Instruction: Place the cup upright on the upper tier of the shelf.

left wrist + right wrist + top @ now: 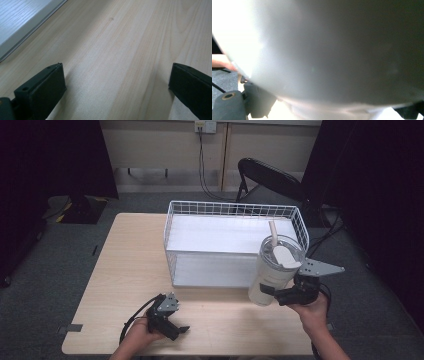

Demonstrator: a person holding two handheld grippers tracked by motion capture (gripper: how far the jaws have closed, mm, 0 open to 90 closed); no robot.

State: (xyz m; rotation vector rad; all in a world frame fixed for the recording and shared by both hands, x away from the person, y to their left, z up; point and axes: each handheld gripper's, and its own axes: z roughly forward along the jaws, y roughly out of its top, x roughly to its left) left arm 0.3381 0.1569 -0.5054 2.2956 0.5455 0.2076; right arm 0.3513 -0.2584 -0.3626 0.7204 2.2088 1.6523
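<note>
Your right gripper point(274, 295) sits at the lower right of the high view, clamped on the lower body of the tall cream-white tumbler with a clear lid and a beige straw point(274, 270). The tumbler leans a little to the right, its top overlapping the front right corner of the white wire basket point(172, 227) in the middle of the frame; whether the two touch cannot be told. Bare light wood tabletop point(125, 255) lies open to the left of the basket and along the front strip below it, where nothing stands between your two grippers. The table's right edge runs close beside your right hand point(314, 312).

The high view gives the tumbler's whole outline, lid and straw; the right gripper view shows its pale wall point(332, 50) pressed close against the camera, blurred, with one black jaw at the lower left of that frame against it.

Your left gripper point(170, 322) rests at the lower left of the high view, near the table's front edge and well apart from the tumbler. In the left gripper view its jaws stand wide apart over bare wood grain, grasping nothing, with the white basket liner point(17, 17) at the upper left corner.
</note>
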